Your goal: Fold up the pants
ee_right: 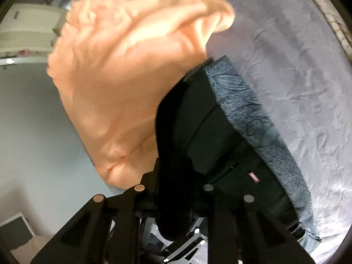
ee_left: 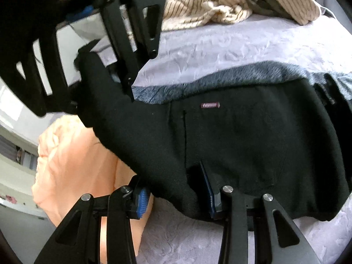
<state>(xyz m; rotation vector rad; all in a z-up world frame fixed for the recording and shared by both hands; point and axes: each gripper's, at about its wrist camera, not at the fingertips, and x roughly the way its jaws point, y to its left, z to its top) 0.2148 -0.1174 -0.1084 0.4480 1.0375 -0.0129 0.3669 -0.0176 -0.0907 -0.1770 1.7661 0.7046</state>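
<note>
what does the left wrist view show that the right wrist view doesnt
Only the left wrist view shows the striped cream clothes heaped at the far side of the bed, the right gripper holding a lifted end of the pants, and the left gripper with its blue-padded fingers apart.

Only the right wrist view shows the grey wall.

Both show the black pants with their small red label, the grey furry blanket, the peach cloth and the lilac bedsheet.
</note>
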